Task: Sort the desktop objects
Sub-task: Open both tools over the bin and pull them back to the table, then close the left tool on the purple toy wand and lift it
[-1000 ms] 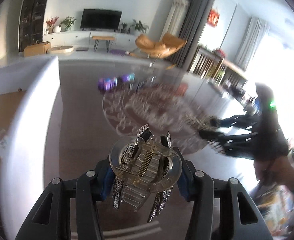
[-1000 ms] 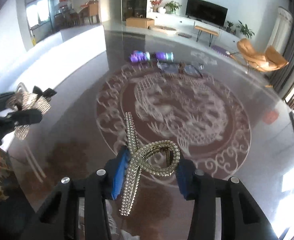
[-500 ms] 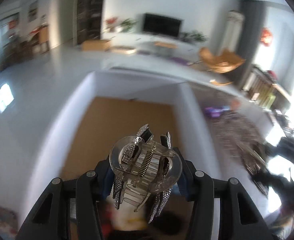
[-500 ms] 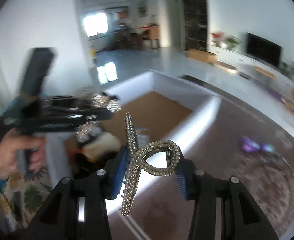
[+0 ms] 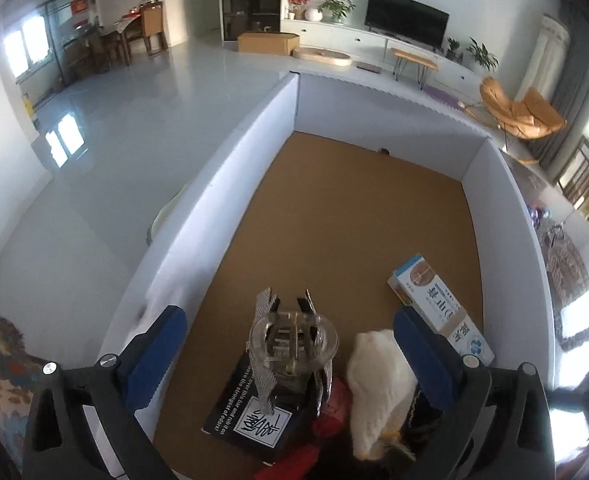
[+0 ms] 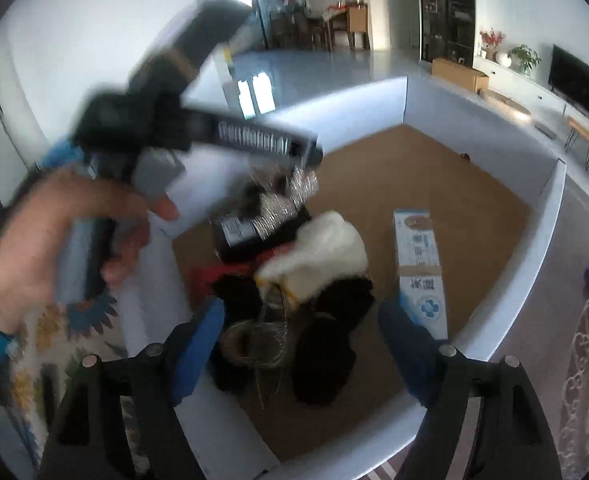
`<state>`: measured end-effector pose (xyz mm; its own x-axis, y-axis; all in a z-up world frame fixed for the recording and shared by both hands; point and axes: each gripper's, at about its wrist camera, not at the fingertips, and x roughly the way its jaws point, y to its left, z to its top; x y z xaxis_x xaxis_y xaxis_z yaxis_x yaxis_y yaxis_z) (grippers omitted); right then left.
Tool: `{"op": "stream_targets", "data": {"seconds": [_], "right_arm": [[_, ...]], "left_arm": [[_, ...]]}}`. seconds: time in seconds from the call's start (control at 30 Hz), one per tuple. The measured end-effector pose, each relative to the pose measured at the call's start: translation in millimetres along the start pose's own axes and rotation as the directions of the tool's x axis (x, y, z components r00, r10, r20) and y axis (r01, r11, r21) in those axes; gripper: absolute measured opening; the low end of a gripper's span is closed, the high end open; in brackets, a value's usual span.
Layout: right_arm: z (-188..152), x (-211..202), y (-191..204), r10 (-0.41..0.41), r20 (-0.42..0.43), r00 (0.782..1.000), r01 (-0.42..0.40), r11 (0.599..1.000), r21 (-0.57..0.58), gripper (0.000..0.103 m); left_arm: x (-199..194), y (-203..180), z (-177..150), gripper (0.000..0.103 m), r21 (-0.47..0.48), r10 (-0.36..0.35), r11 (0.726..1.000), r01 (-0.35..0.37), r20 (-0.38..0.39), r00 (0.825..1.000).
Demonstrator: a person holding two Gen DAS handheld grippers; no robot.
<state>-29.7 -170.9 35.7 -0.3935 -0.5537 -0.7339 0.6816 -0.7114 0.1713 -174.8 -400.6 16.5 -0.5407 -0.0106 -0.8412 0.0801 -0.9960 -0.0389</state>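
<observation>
The box [image 5: 506, 216] has smooth, matt white walls and a matt brown cardboard floor. The clear clip [image 5: 292, 340] is glossy transparent plastic with a metal spring and glittering, rhinestone-like teeth. The dark carton [image 5: 250, 408] under it looks like printed card, slightly glossy. The blue-and-white carton [image 5: 438, 304] is smooth printed card with a brown tape band. The white plush [image 5: 378, 376] is fluffy cloth. The left gripper [image 5: 290, 348] and right gripper [image 6: 298, 344] have matt black plastic fingers with blue pads. The beaded clip [image 6: 262, 344] is blurred and looks metallic.
</observation>
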Motion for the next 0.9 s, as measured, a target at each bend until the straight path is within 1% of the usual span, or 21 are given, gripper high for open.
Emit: {"op": "stream_targets", "data": {"seconds": [0.1,0.13,0.17,0.2,0.23,0.3,0.33,0.4,0.43,0.5,0.53,0.57,0.6,0.63,0.67,0.7,0.73,0.77,0.83,0.87,0.9], "right_arm": [[0.0,-28.9,-8.5,-0.031,0.088,0.996,0.029,0.999,0.018,0.09],[-4.0,-41.1,-16.4,-0.058,0.122,0.991,0.055,0.998,0.028,0.094],[-9.8,-51.5,-23.9,-0.091,0.147,0.985,0.085,0.995,0.042,0.096],[-20.0,-62.8,-37.1,-0.133,0.167,0.977,0.124,0.99,0.064,0.1],[-28.3,-70.0,-46.2,-0.167,0.175,0.97,0.154,0.985,0.081,0.101],[-57.0,-81.6,-78.3,-0.256,0.164,0.953,0.237,0.963,0.126,0.101],[-75.4,-85.7,-97.5,-0.31,0.142,0.94,0.289,0.946,0.148,0.101],[-113.6,-90.9,-140.7,-0.426,0.057,0.903,0.409,0.892,0.191,0.101],[-137.4,-94.6,-166.7,-0.477,-0.001,0.879,0.465,0.857,0.223,0.101],[-169.3,-106.8,-201.7,-0.521,-0.065,0.851,0.516,0.806,0.291,0.101],[-185.8,-115.8,-218.9,-0.537,-0.09,0.838,0.534,0.776,0.337,0.101],[-201.7,-126.4,-235.3,-0.55,-0.114,0.827,0.547,0.743,0.385,0.101],[-212.8,-135.2,-248.0,-0.557,-0.134,0.82,0.555,0.716,0.423,0.101],[-223.1,-141.8,-259.7,-0.562,-0.155,0.812,0.564,0.689,0.456,0.101],[-232.3,-146.8,-269.6,-0.572,-0.177,0.801,0.577,0.661,0.479,0.101],[-239.7,-151.7,-277.7,-0.582,-0.193,0.79,0.591,0.637,0.494,0.101],[-243.2,-156.7,-283.6,-0.588,-0.2,0.784,0.597,0.625,0.502,0.101],[-247.4,-159.1,-288.7,-0.591,-0.203,0.78,0.6,0.616,0.511,0.101],[-253.2,-159.6,-295.2,-0.594,-0.206,0.778,0.602,0.607,0.519,0.101],[-257.4,-158.0,-296.2,-0.592,-0.206,0.779,0.599,0.608,0.521,0.101],[-260.7,-155.5,-295.1,-0.587,-0.21,0.782,0.597,0.609,0.523,0.101]], "left_arm": [[-3.3,-5.9,-2.1,0.103,0.027,0.025,0.999,-0.026,0.02,0.999],[-9.2,-7.5,-4.0,0.103,0.037,0.04,0.998,-0.041,0.039,0.998],[-16.5,-11.8,-6.9,0.103,0.05,0.059,0.997,-0.063,0.073,0.996],[-26.4,-16.6,-11.7,0.103,0.056,0.062,0.996,-0.069,0.11,0.992],[-37.1,-24.8,-18.5,0.103,0.059,0.03,0.998,-0.039,0.15,0.988],[-52.7,-42.1,-29.1,0.103,0.08,-0.05,0.996,0.036,0.183,0.982],[-60.9,-54.8,-34.5,0.103,0.1,-0.089,0.992,0.07,0.197,0.976],[-79.7,-87.9,-45.7,0.103,0.161,-0.172,0.977,0.138,0.22,0.96],[-88.6,-107.1,-50.6,0.103,0.193,-0.216,0.966,0.174,0.223,0.951],[-106.4,-151.8,-57.2,0.103,0.266,-0.323,0.927,0.264,0.211,0.923],[-113.8,-172.4,-62.3,0.103,0.301,-0.373,0.903,0.306,0.198,0.907],[-122.2,-196.6,-69.8,0.103,0.344,-0.427,0.871,0.351,0.175,0.887],[-125.7,-216.5,-74.1,0.103,0.376,-0.463,0.845,0.381,0.153,0.873],[-126.2,-242.5,-81.7,0.103,0.414,-0.5,0.809,0.417,0.114,0.858],[-122.8,-259.5,-84.5,0.103,0.432,-0.516,0.79,0.435,0.084,0.853],[-115.6,-278.6,-90.3,0.103,0.452,-0.524,0.771,0.449,0.051,0.85],[-105.8,-295.4,-98.0,0.103,0.47,-0.518,0.76,0.448,0.023,0.855],[-91.1,-311.5,-108.7,0.103,0.489,-0.495,0.758,0.432,-0.001,0.869],[-59.5,-331.1,-122.5,0.103,0.515,-0.437,0.763,0.389,-0.031,0.899],[-36.0,-341.2,-128.5,0.103,0.525,-0.393,0.771,0.36,-0.053,0.918],[-17.5,-347.0,-130.8,0.103,0.526,-0.36,0.779,0.342,-0.072,0.93]]}}
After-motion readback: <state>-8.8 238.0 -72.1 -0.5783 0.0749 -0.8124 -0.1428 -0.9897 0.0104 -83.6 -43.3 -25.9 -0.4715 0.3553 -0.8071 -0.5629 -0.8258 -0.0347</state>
